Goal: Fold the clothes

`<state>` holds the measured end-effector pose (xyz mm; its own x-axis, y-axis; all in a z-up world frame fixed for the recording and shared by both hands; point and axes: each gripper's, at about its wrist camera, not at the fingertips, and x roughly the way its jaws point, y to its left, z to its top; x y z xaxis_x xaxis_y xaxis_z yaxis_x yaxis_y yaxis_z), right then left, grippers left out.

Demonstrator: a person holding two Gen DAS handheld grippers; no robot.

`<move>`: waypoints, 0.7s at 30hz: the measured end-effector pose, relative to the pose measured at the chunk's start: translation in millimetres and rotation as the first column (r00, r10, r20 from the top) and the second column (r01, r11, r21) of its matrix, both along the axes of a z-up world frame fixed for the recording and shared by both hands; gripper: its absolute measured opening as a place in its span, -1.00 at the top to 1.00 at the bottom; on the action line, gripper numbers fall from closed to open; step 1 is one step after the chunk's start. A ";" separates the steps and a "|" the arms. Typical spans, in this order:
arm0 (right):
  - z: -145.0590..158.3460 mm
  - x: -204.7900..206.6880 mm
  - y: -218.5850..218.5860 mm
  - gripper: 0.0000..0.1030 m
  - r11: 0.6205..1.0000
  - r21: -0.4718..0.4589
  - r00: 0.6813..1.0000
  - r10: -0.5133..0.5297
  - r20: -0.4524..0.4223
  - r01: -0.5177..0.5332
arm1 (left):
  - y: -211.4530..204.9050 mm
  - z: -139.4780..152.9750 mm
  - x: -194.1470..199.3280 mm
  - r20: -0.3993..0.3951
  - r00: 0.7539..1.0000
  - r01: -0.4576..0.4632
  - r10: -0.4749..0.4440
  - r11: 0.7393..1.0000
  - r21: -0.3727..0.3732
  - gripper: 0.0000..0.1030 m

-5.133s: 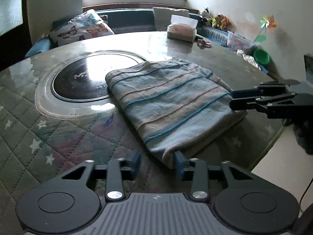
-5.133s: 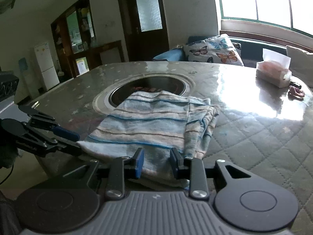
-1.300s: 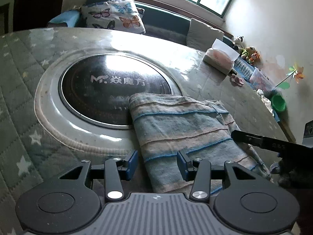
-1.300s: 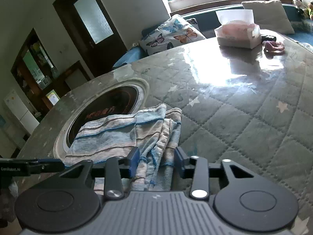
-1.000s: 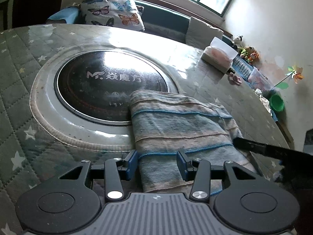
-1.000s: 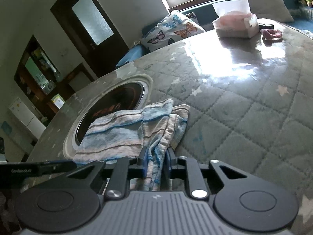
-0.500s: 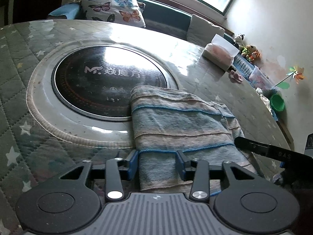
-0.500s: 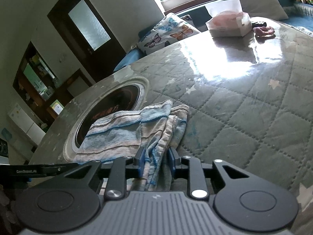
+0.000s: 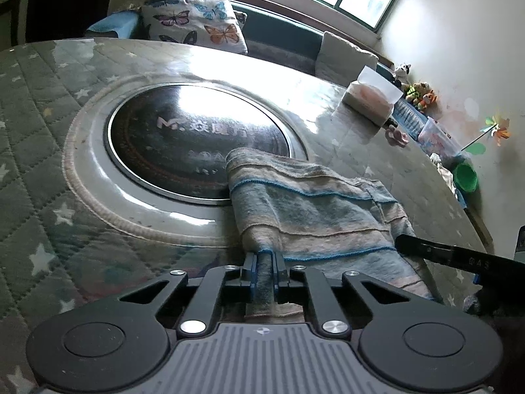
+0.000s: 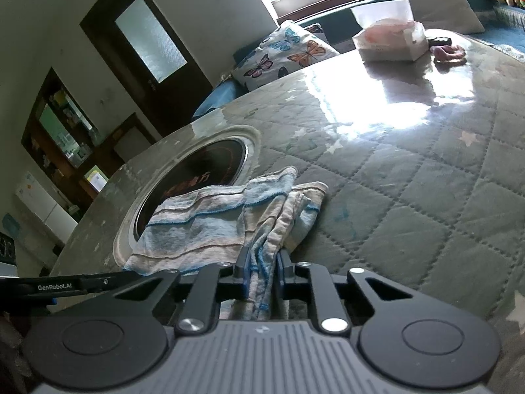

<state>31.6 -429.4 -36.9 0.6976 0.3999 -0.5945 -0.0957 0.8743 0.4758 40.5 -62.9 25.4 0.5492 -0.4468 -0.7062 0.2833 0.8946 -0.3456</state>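
- Since a second ago, both pairs of jaws are closing in from a wider gap and now pinching folds of the cloth.
- Left gripper [image 9: 264, 271] is squeezing a narrow ridge of the cloth [image 9: 315, 216] at its near edge, blue pads pressing the nap.
- Right gripper [image 10: 261, 274] is nipping bunched, layered hems at the other near corner.
- Soft, fuzzy and banded in blue and beige, the cloth is lying folded on the quilted, star-stitched table [image 9: 39, 177].
- Its far edge is overlapping a glossy black round hob [image 9: 183, 138].
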 end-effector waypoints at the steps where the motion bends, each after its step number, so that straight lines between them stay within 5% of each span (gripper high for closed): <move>1: 1.3 1.0 3.7 0.73 1.000 -0.005 1.000 0.007 -0.001 -0.007 | 4.7 0.5 -1.0 0.003 1.000 -0.004 0.005 1.000 -0.003 0.82; 14: 24.7 49.3 104.4 0.75 0.980 -0.071 0.983 0.183 -0.010 -0.184 | 104.2 9.2 -6.3 0.033 0.987 -0.151 0.154 0.985 -0.077 0.84; 21: 34.7 98.5 192.1 0.76 0.937 -0.085 0.941 0.340 0.001 -0.338 | 174.1 21.7 4.7 0.064 0.954 -0.287 0.292 0.955 -0.073 0.85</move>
